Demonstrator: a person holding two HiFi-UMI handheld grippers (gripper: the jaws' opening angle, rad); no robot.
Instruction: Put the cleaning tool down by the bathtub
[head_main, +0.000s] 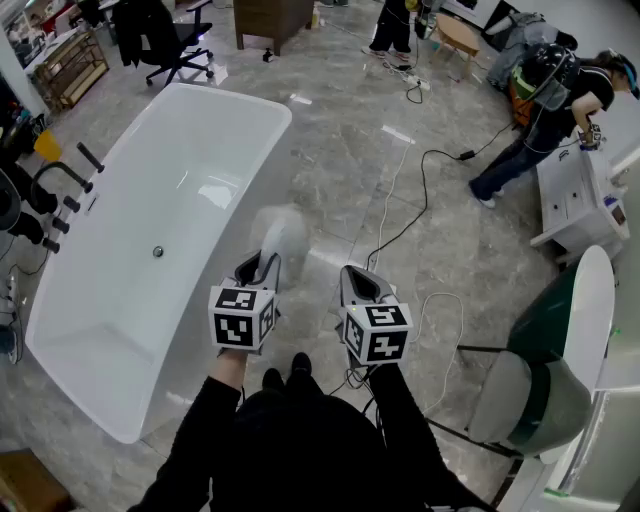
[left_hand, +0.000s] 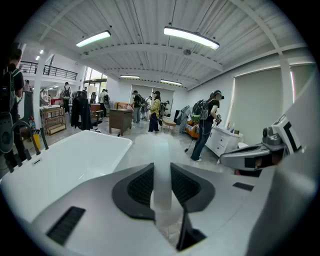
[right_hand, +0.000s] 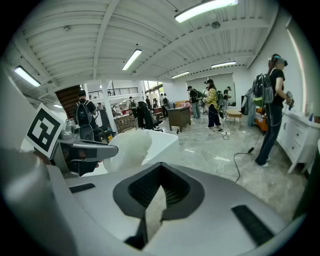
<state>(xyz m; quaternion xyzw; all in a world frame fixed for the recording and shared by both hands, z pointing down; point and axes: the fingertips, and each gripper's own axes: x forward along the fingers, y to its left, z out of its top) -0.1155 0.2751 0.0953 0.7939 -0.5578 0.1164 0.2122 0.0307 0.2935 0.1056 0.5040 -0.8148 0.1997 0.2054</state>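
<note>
I am holding the cleaning tool (head_main: 283, 235) beside the bathtub (head_main: 130, 300).
My left gripper (head_main: 258, 268) is clamping its jaws on the pale handle; my right gripper (head_main: 360, 283) is hovering, jaws closed, empty.

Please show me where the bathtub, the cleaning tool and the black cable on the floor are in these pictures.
bathtub (head_main: 120, 320), head view, on the bare inner floor.
cleaning tool (head_main: 282, 236), head view, on its fluffy white head.
black cable (head_main: 466, 155), head view, on its thick end piece.
</note>
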